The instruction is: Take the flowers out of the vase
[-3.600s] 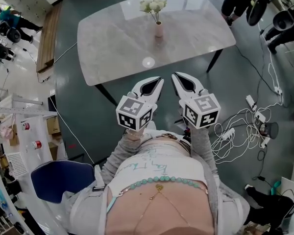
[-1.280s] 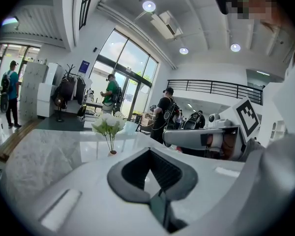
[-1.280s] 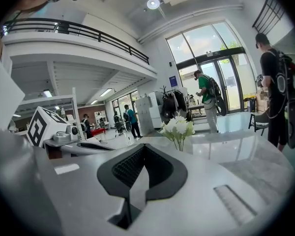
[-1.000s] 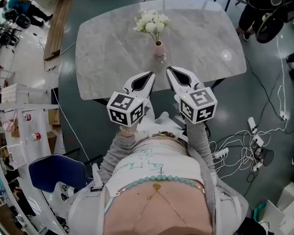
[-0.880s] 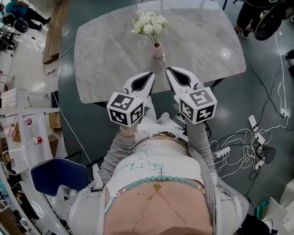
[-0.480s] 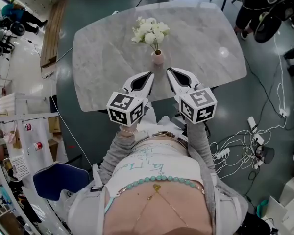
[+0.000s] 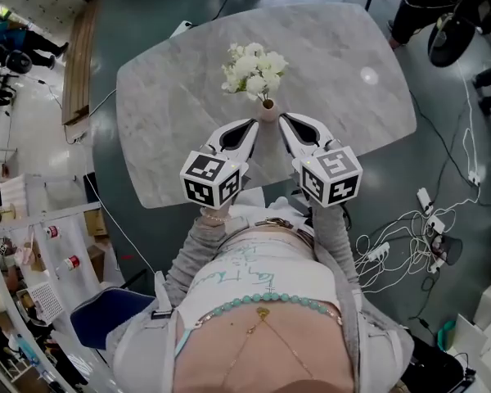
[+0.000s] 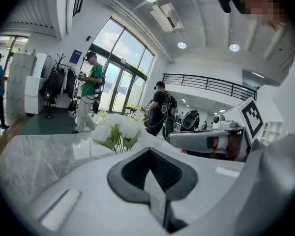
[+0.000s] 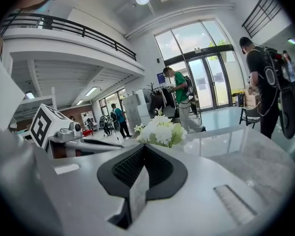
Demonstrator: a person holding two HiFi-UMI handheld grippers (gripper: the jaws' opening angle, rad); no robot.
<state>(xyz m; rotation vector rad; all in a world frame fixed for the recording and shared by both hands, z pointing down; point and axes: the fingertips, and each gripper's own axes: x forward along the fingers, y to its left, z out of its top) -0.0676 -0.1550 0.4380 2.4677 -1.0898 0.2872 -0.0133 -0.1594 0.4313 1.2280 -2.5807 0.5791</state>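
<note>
White flowers (image 7: 254, 70) stand in a small pink vase (image 7: 268, 110) near the front edge of the grey marble table (image 7: 172, 129). My left gripper (image 7: 252, 124) is shut and empty, its tip just left of the vase. My right gripper (image 7: 284, 119) is also shut and empty, its tip just right of the vase. Neither touches the vase or the stems. In the left gripper view the flowers (image 8: 117, 132) rise beyond the shut left gripper (image 8: 148, 149). In the right gripper view the flowers (image 9: 160, 131) show past the right gripper (image 9: 145, 145). The vase is hidden in both gripper views.
Cables and power strips (image 7: 401, 244) lie on the floor at the right. A blue chair (image 7: 106, 326) is behind me at lower left, and shelving (image 7: 24, 244) lines the left side. A person in a green shirt (image 8: 91, 95) stands beyond the table, others further back.
The table and vase have come closer as the person stepped forward. The gripper tips, earlier short of the table edge, now lie over it on either side of the vase. Both stay shut.
</note>
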